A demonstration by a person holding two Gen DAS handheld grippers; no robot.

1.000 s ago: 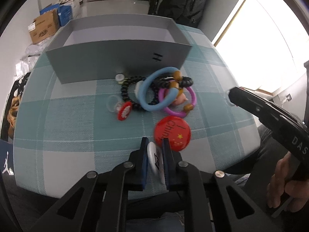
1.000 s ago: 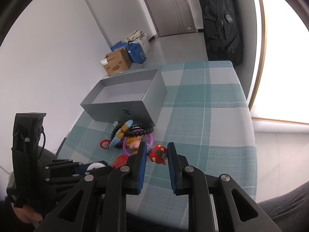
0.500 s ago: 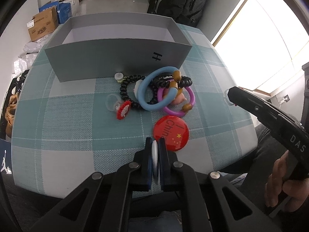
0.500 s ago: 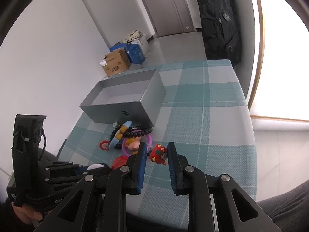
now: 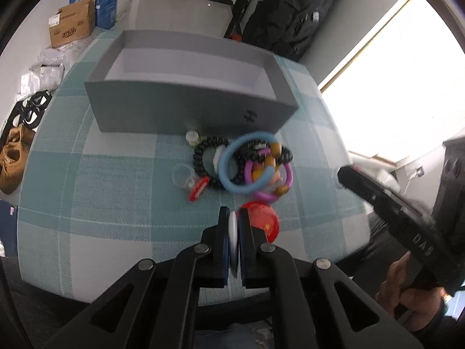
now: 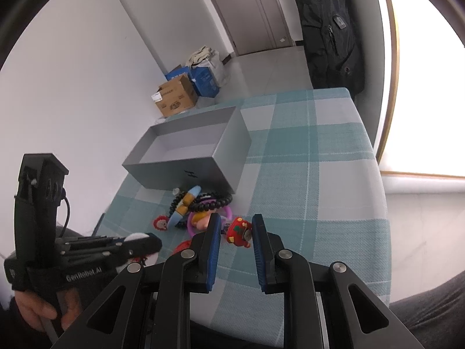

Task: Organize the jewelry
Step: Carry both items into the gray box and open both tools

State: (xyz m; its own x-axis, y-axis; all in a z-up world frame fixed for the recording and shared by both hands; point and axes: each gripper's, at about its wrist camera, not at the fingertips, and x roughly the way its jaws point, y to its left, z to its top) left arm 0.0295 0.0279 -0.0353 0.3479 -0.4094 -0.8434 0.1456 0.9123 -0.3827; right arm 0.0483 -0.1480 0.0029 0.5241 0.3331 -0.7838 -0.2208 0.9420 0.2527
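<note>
Grey box (image 5: 186, 110), teal-checked tablecloth (image 5: 87, 174)

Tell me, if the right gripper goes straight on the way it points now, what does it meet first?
Probably the small red figurine, which lies on the checked tablecloth right between and beyond the right gripper fingertips; depth is uncertain.

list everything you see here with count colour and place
box: 1, grey, open, far side of table
white badge: 1, white, edge-on between left tongs
red badge: 1, red, on cloth beside left tongs
blue ring: 1, light blue, in the pile before the box
purple ring: 1, purple, same pile
bead bracelet: 1, black, same pile
red figure: 1, red, seen between right tongs
tablecloth: 1, teal and white check
left tongs: shut on white badge
right tongs: gap between pads, nothing held
</note>
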